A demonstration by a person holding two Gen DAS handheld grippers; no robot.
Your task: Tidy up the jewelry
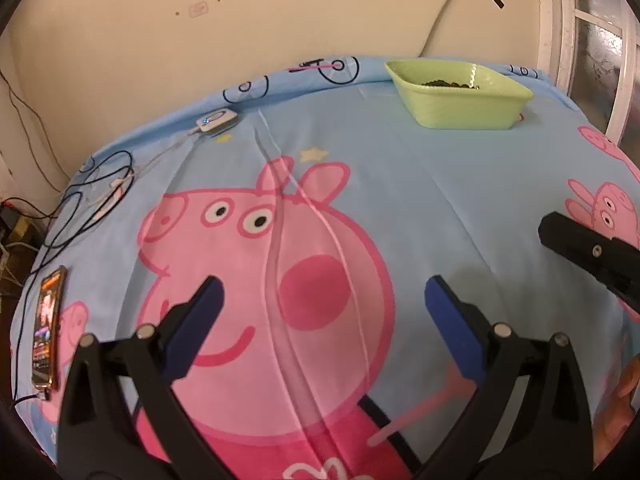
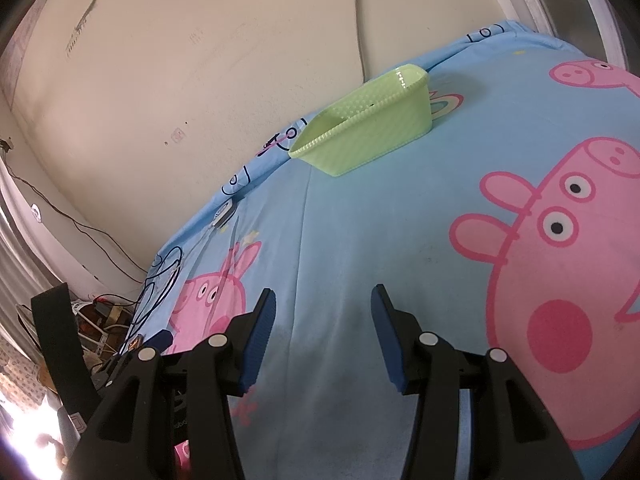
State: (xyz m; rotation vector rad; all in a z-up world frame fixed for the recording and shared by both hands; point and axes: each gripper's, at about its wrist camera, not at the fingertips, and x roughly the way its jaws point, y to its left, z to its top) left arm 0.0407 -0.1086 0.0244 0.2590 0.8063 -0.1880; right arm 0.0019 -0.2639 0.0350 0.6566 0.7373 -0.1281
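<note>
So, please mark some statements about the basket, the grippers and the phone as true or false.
1. The green basket stands on the bedsheet near the wall. True.
2. The left gripper is shut on a necklace. False: it is open and holds nothing.
3. The basket has dark small items inside. True.
4. The phone lies inside the basket. False: it lies on the sheet, at its left edge.
5. The right gripper is open. True.

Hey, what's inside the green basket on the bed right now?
The green basket holds a dark, small-grained heap on its floor, likely jewelry. Individual pieces are too small to identify, and its near wall hides part of the bottom.
</note>
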